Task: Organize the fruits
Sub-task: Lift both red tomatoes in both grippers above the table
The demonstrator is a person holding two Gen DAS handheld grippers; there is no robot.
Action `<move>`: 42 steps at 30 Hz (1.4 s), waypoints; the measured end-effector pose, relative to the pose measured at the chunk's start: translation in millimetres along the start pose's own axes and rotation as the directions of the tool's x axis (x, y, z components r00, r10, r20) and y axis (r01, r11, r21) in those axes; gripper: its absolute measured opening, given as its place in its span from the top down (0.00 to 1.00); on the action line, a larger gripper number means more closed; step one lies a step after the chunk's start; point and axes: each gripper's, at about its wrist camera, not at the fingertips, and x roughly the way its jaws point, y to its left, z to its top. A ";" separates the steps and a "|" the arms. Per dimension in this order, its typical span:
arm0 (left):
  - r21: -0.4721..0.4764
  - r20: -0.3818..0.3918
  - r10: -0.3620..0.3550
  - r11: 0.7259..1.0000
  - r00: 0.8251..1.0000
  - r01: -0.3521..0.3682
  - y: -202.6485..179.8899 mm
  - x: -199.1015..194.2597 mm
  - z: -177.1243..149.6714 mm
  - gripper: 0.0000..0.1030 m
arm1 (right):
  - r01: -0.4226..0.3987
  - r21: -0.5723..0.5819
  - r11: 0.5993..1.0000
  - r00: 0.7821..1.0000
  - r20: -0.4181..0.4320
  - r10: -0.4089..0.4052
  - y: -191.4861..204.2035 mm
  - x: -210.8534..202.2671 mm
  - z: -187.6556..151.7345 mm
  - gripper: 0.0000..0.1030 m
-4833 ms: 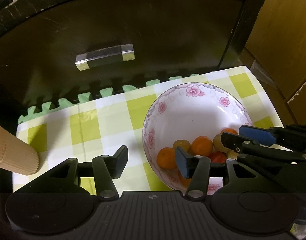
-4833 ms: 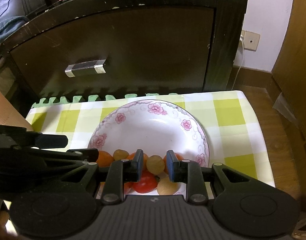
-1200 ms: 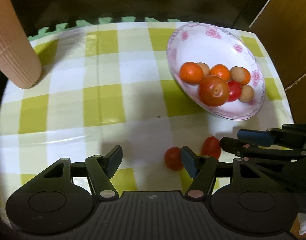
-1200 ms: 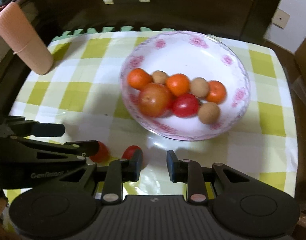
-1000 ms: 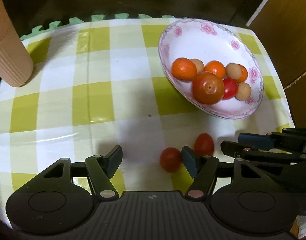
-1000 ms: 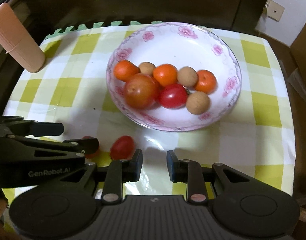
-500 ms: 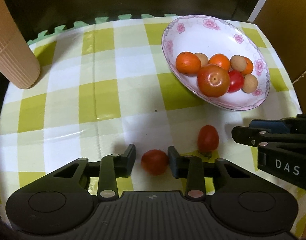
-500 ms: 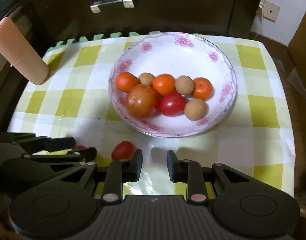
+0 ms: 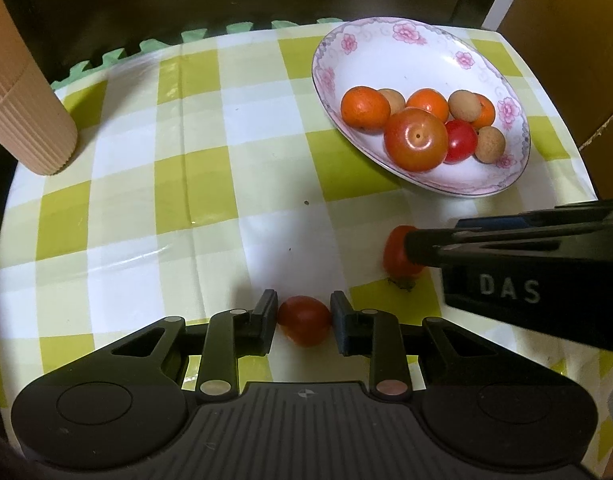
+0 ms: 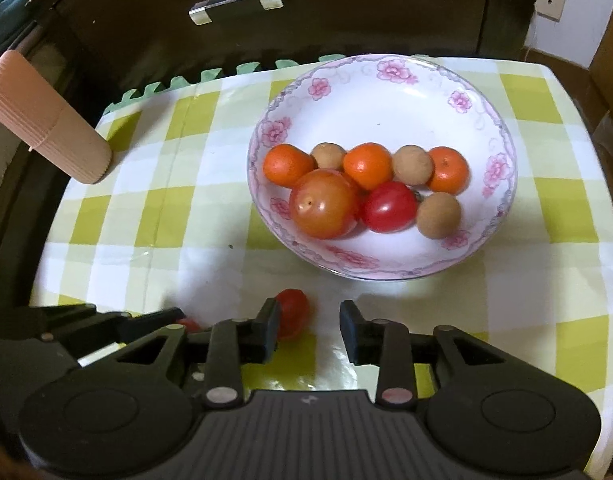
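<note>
A flowered white bowl (image 9: 406, 40) (image 10: 386, 68) holds a large tomato (image 10: 324, 204), a red cherry tomato, small oranges and brown longans. Two cherry tomatoes lie on the checked cloth in front of it. My left gripper (image 9: 304, 318) is shut on one cherry tomato (image 9: 304, 320), pads touching both its sides; in the right wrist view only a sliver of that cherry tomato (image 10: 190, 324) shows. My right gripper (image 10: 308, 322) is open, low over the cloth, with the second cherry tomato (image 10: 294, 312) (image 9: 396, 256) just inside its left finger.
A ribbed pink cup (image 9: 22, 112) (image 10: 46, 128) stands at the cloth's far left corner. A dark cabinet with a metal handle (image 10: 236, 2) rises behind the table. A brown wooden panel (image 9: 566, 40) flanks the right edge.
My left gripper has narrowed from wide open until its pads meet the cherry tomato. My right gripper has slid in beside the second tomato, which now sits by its left finger.
</note>
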 end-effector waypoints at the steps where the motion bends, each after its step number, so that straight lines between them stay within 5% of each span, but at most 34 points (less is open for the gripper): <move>1: -0.002 -0.001 -0.003 1.000 1.000 0.003 0.6 -0.2 0.1 0.64 | -0.004 0.000 1.000 1.000 -0.004 0.004 1.7 0.9 0.4 0.68; 10: -0.011 -0.007 -0.021 1.000 1.000 0.021 5.7 -0.4 0.3 0.63 | -0.052 0.003 0.999 0.997 -0.051 0.052 13.6 18.1 -1.1 0.68; 18: 0.042 -0.008 -0.004 0.999 1.000 0.005 -0.6 0.6 -3.4 0.63 | 0.070 -0.136 0.988 0.996 -0.038 -0.076 12.6 14.9 -9.5 0.77; 33: 0.026 -0.033 -0.032 0.999 0.999 0.033 2.2 2.4 0.1 0.62 | 0.091 -0.200 0.976 0.989 -0.097 -0.112 -3.9 -3.6 -37.6 0.77; 42: 0.038 -0.035 -0.027 0.999 0.999 0.028 2.8 4.4 1.2 0.49 | 0.076 -0.240 0.968 0.992 -0.075 -0.097 5.2 -3.9 -28.3 0.65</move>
